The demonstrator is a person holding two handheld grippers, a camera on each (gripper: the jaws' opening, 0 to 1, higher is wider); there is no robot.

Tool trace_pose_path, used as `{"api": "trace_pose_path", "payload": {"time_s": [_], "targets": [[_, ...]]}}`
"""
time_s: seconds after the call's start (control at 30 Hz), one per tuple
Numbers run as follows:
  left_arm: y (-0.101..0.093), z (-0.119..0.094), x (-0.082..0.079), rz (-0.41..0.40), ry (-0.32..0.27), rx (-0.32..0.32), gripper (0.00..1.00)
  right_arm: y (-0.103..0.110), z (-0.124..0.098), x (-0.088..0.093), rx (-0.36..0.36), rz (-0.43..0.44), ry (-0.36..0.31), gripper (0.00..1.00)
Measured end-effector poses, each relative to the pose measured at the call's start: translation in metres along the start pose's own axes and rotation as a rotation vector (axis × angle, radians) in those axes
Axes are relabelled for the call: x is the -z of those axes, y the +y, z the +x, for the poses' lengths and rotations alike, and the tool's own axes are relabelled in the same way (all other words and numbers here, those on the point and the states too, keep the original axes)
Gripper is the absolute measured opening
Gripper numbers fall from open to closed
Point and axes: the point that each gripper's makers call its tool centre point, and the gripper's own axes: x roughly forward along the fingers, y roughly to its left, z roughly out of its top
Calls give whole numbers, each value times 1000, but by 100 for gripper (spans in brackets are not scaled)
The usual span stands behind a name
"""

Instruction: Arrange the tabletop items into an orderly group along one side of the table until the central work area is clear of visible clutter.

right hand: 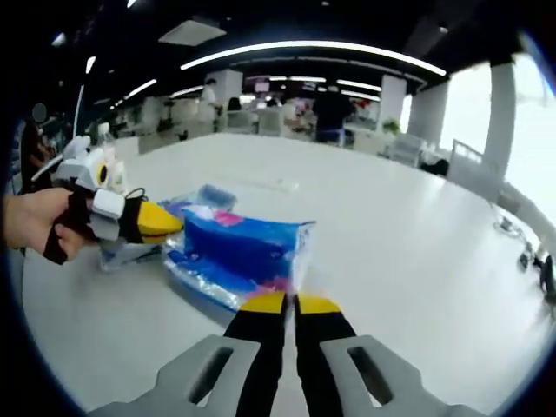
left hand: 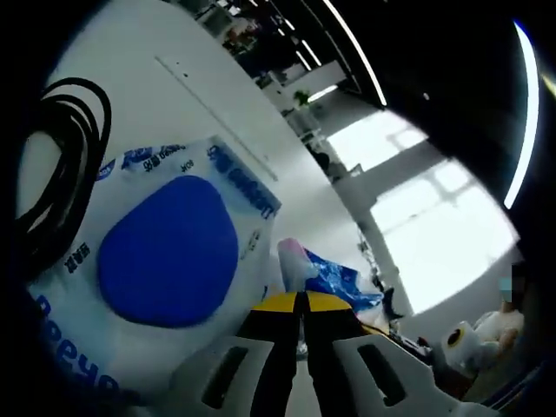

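Note:
A white pack with a big blue oval and blue lettering (left hand: pixel 165 261) lies close under my left gripper (left hand: pixel 301 302), whose yellow-tipped jaws are shut with nothing between them. Past the tips lies a blue pack with a pink end (left hand: pixel 326 274). In the right gripper view that blue plastic-wrapped pack (right hand: pixel 243 252) rests on the white table (right hand: pixel 391 234), just beyond my right gripper (right hand: pixel 291 304), which is shut and empty. The left gripper (right hand: pixel 165 221), held by a hand (right hand: pixel 30 221), comes in from the left beside the blue pack, above the white pack (right hand: pixel 130 254).
A coil of black cable (left hand: pixel 61 165) lies on the table left of the white pack. A seam or strip (left hand: pixel 217 113) runs across the tabletop farther off. Wide bare table stretches to the right (right hand: pixel 434 287). A person stands far behind (right hand: pixel 330 109).

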Motion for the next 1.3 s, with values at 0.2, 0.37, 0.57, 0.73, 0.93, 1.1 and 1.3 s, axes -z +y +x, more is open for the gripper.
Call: {"api": "trace_pose_path", "payload": {"time_s": [0.2,0.37,0.57,0.73,0.93,1.1,1.3], "targets": [[8,4,3,4,3,-27,0,3,6,7,-15,28,7,0],[10,6,3,9,-3,-30,0,1,13,13,-20,68,10,0],[9,9,1,10,-5,-29,0,2,18,17,-13,70,18,0],[7,10,-1,51,-20,-29,1,3,18,18,-5,50,23,2],[5,9,-3,113,-34,-41,3,5,19,18,0,13,36,4],[-5,3,-15,187,-97,-17,6,3,18,18,11,1,46,8],[-12,-8,-24,317,-132,-31,22,1,18,19,25,6,55,17]]}}
